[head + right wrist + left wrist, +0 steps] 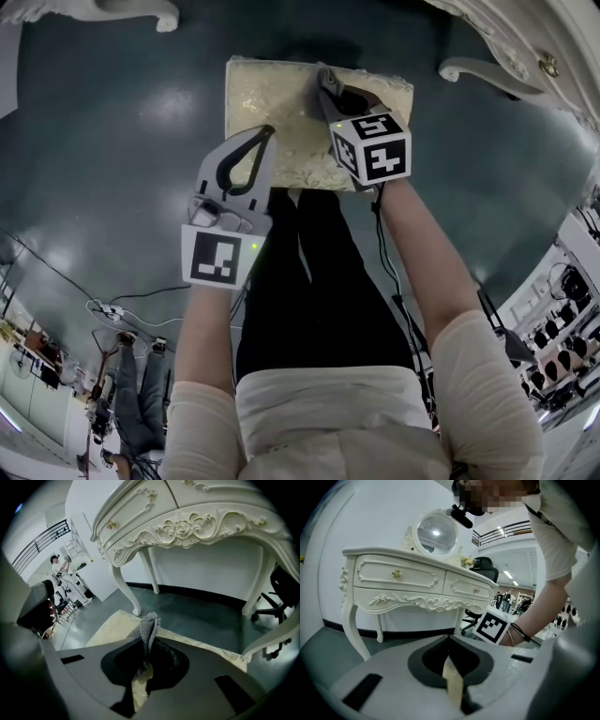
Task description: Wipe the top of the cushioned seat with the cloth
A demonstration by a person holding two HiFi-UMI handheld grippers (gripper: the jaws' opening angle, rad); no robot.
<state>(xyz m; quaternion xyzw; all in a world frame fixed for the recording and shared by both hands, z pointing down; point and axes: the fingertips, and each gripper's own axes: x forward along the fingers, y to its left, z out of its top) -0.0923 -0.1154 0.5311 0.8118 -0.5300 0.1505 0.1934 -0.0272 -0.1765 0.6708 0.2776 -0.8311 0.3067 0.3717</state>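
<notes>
Head view. You stand over the cushioned seat (272, 103), a cream square on the dark floor (112, 169), at the top centre of the frame. Your right gripper (323, 84) reaches over its far right part. The grey cloth (307, 101) is bunched at the jaw tips and lies against the seat top. Your left gripper (267, 133) hangs over the near left part of the seat, jaw tips meeting. White carved table legs (478, 70) curl in at the upper corners.

Left gripper view. The left gripper (449, 641) has its jaws pressed together at the tips with nothing caught between them. A cream sliver shows through the slit behind the tips. Ahead stands a white dressing table (417, 583) with a round mirror (436, 534) on top. The marker cube (492, 626) of your other tool sits just right of centre.

Right gripper view. The right gripper (147, 641) is clamped on the cloth (149, 627), and a grey fold stands up from the tips. The seat (110, 627) spreads just below and beyond the jaws. The dressing table (187, 527) arches overhead. An office chair (281, 592) shows at the right edge, and a person (58, 566) is far off at the left.
</notes>
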